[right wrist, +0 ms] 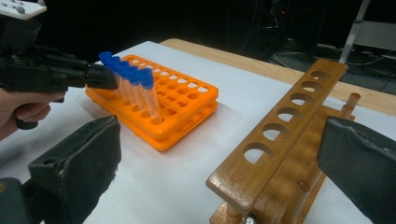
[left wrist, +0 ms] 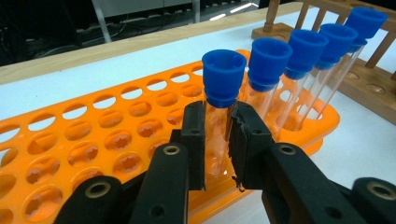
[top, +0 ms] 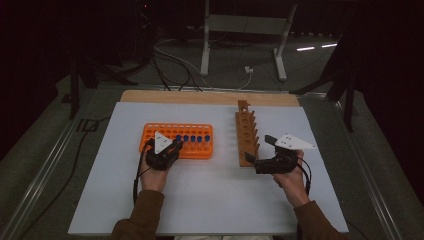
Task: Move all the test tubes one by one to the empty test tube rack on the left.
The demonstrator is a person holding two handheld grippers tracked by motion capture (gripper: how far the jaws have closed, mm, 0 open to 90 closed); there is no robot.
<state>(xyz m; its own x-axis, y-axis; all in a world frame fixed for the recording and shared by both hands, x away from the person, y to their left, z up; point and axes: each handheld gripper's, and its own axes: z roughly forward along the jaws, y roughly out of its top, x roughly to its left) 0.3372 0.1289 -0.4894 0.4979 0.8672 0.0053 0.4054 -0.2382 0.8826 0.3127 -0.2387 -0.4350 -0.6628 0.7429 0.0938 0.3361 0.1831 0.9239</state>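
Left claw (left wrist: 217, 140) pinching nearest blue-capped tube (left wrist: 223, 84), frame centre, seated in orange rack (left wrist: 70, 140) | right claw (right wrist: 219, 163) spread at wooden rack (right wrist: 285, 135) | we should lift straight up, clear of neighbours.

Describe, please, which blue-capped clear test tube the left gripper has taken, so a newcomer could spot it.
Find the orange plastic rack on the white table. Five blue-capped clear tubes stand in one row along its near edge. The one meant is the end tube, with black jaws of the left gripper clamped on its glass.
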